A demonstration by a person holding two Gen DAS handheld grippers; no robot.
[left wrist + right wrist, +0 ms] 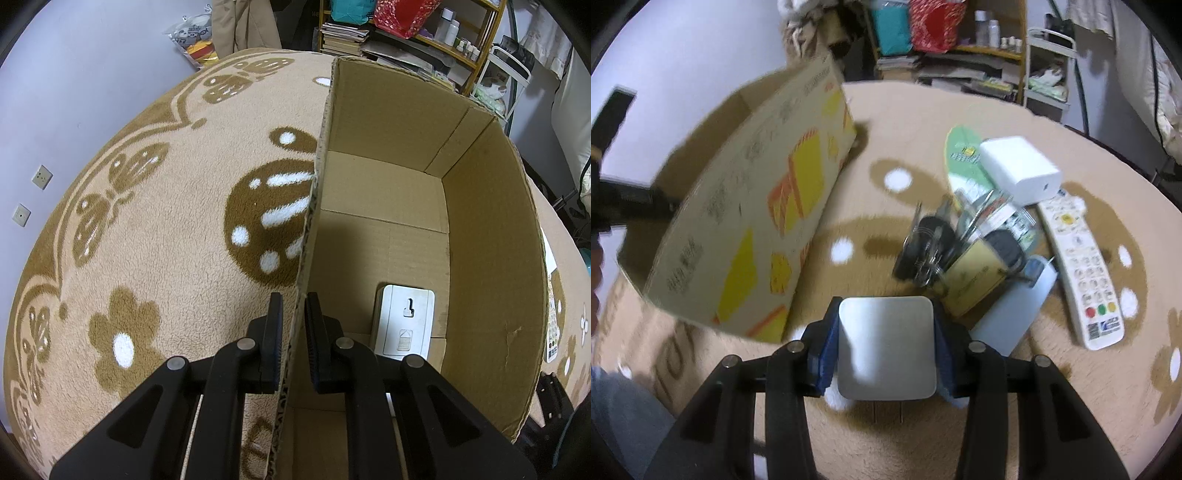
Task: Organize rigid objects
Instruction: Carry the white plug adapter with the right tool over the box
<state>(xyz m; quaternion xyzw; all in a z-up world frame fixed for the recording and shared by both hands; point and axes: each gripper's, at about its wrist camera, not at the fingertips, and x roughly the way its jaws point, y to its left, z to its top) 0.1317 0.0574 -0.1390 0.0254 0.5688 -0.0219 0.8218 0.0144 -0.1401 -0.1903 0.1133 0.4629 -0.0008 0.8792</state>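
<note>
My left gripper (294,301) is shut on the near left wall of an open cardboard box (491,236), one finger outside, one inside. A white plastic device (404,323) lies flat on the box floor. My right gripper (886,325) is shut on a white square charger block (886,350) and holds it above the blanket. The box (753,206) shows at the left of the right wrist view, with yellow and orange print. A pile lies beyond the charger: keys (923,243), a yellow case (971,277), a white power adapter (1019,170), a white remote (1082,273).
A beige blanket (166,206) with brown flower and butterfly patterns covers the surface. A green card (962,155) and a pale blue flat piece (1015,310) lie in the pile. Shelves (406,33) with books and bags stand behind. A white wall is at the left.
</note>
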